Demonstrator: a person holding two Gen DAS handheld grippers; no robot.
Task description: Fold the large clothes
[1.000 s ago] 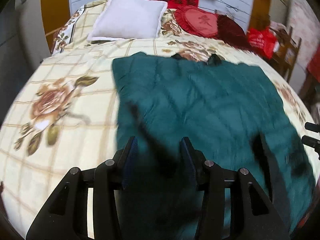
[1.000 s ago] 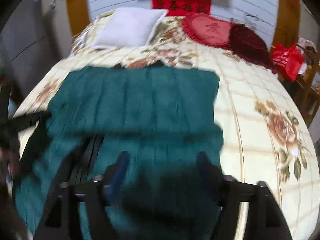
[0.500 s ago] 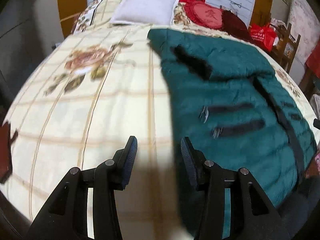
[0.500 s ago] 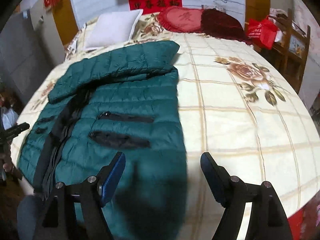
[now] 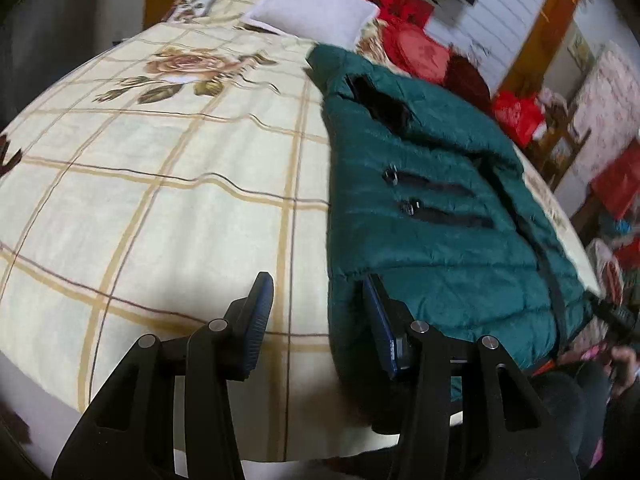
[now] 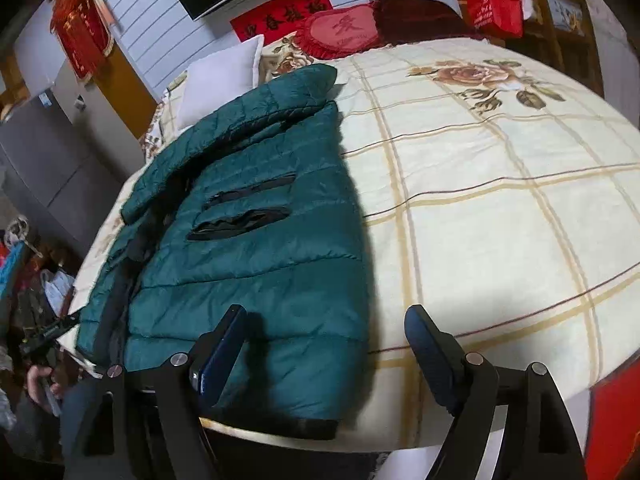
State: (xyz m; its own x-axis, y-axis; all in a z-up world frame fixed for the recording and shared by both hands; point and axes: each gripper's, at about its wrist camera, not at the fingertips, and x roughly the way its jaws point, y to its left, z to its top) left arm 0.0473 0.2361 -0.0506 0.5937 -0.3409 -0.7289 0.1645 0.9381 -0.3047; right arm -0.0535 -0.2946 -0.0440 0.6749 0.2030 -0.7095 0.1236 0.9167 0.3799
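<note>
A dark green quilted puffer jacket (image 5: 432, 208) lies flat on the bed, front up, with black zipped pockets and its hem hanging over the near edge. It also shows in the right wrist view (image 6: 256, 240), with one sleeve folded across its top. My left gripper (image 5: 318, 316) is open and empty, just above the near left hem corner. My right gripper (image 6: 324, 344) is open and empty, over the near right hem corner. Neither touches the jacket.
The bed (image 5: 160, 184) has a cream checked cover with rose prints. A white pillow (image 5: 316, 12) and red cushions (image 6: 340, 32) lie at the headboard. A red bag (image 6: 494, 8) and wooden furniture stand on one side. A grey cabinet (image 6: 44, 152) stands on the other.
Both grippers have pulled back from over the jacket towards the near bed edge and swung apart. The jacket now lies still, with a sleeve folded over.
</note>
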